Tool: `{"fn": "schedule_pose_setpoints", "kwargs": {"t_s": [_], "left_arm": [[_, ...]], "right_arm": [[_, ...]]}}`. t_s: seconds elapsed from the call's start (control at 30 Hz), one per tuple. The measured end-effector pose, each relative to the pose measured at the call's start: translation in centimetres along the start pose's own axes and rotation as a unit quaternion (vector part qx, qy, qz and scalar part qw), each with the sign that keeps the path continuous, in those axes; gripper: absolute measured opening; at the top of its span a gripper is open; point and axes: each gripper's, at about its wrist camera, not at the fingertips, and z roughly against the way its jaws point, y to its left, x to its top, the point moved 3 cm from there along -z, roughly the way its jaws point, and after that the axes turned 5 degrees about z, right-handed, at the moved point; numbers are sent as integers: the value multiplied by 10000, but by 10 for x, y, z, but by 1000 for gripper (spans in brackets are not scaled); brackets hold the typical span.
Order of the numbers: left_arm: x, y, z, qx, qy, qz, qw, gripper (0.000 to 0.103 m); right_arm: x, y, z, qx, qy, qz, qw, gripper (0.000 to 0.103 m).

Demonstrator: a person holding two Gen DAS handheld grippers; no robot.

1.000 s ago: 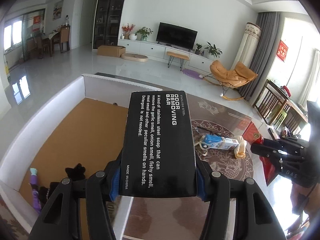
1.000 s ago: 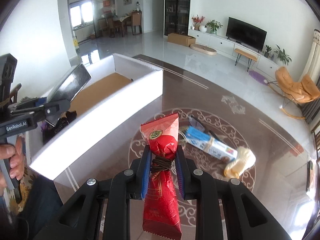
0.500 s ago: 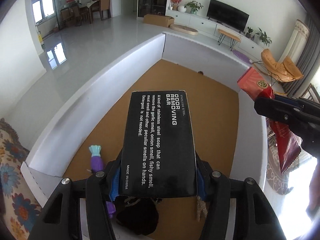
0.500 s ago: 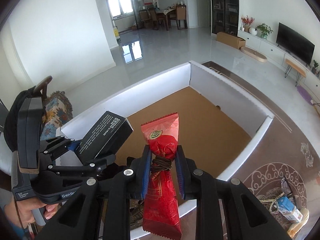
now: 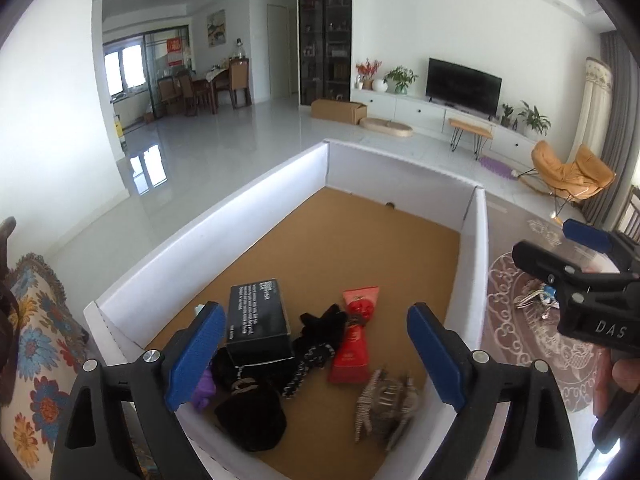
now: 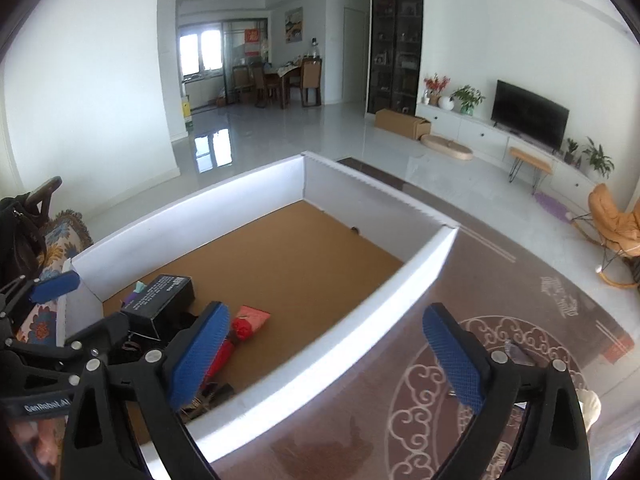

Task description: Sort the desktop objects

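A white box with a brown floor (image 5: 256,200) (image 6: 240,188) holds the sorted items. The black soap box (image 5: 258,322) (image 6: 160,300) lies in its near end. The red snack packet (image 5: 354,336) (image 6: 244,328) lies beside it, among black hair ties (image 5: 320,332), a purple item (image 5: 204,386) and a grey hair claw (image 5: 384,404). My left gripper (image 5: 314,354) is open and empty above the box's near end. My right gripper (image 6: 328,360) is open and empty over the box's right wall; it also shows in the left wrist view (image 5: 576,276).
The brown patterned table (image 6: 500,360) lies right of the box, with small items at its right side (image 5: 536,300). A floral cushion (image 5: 36,344) lies left of the box. The box's far half shows bare floor.
Both grippers have opened. The black soap box and the red snack packet have dropped into the box. The right gripper has swung to the right, over the box's wall.
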Motion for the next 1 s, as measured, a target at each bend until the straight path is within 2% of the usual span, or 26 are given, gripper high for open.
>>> {"fn": "schedule_pose_setpoints", "kwargs": {"t_s": [0.1, 0.2, 0.33, 0.47, 0.63, 0.87, 1.0], "left_arm": [[-1, -39, 27, -624, -175, -82, 9979, 93], [-13, -79, 51, -1324, -194, -298, 9906, 93], [-36, -137, 82, -2093, -61, -845, 9742, 94], [-68, -186, 96, -2563, 95, -1395, 9564, 94], [-122, -227, 81, -2544, 500, -1867, 9476, 93], [-167, -233, 38, -2153, 951, -2179, 9472, 93], [-179, -232, 20, -2024, 1105, -2203, 9478, 93]], "right_arm": [[-41, -35, 35, -446, -6, 55, 9990, 102], [-99, -71, 60, -863, 341, -6, 9957, 102], [-183, -116, 87, -1281, 1001, -269, 9863, 102], [-247, -140, 113, -1603, 1393, -454, 9761, 102], [-286, -141, 135, -1728, 1513, -530, 9718, 102], [-302, -141, 137, -1837, 1519, -732, 9684, 102], [-312, -149, 138, -1906, 1568, -913, 9648, 102]]}}
